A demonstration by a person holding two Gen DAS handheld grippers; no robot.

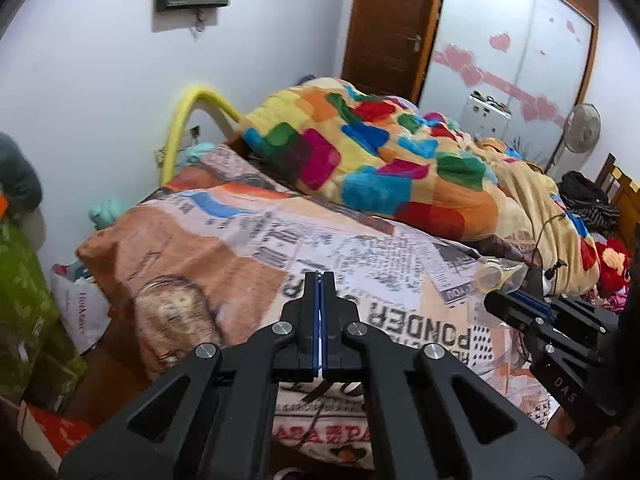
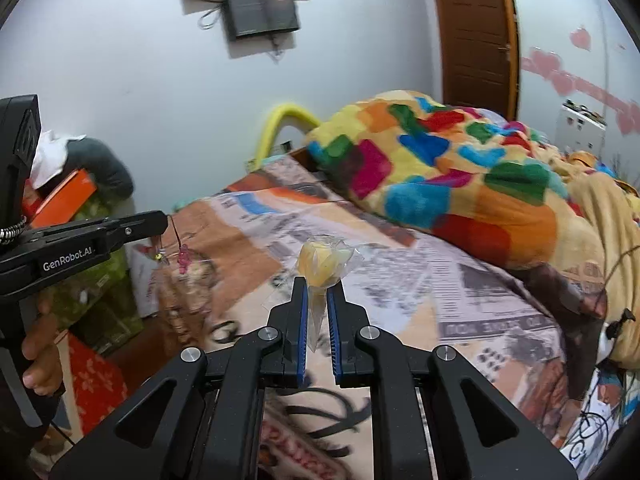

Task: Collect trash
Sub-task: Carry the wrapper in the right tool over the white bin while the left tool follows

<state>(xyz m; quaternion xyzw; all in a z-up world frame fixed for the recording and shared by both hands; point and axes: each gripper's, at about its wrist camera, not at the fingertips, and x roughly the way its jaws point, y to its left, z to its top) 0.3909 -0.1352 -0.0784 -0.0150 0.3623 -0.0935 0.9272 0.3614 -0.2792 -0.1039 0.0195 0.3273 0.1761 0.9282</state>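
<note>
- Gripping a clear plastic wrapper with something yellow inside, the right tool sits in the lower middle of the right wrist view; its blue pads stand a little apart with the wrapper's tail pinched between them.
- From the left wrist view the same wrapper shows at the right of the frame, at the tip of the right tool, above the bed.
- The left tool, lower middle of its own view, has its two fingers pressed together; a thin red string hangs from its tip at the left of the right wrist view, with small charms on it.
- The bed carries a newspaper-print cover, and a patchwork blanket of bright colours lies heaped on its far side, right of centre.
- A brown door stands at the upper right, and a dark screen hangs on the wall at top centre.
</note>
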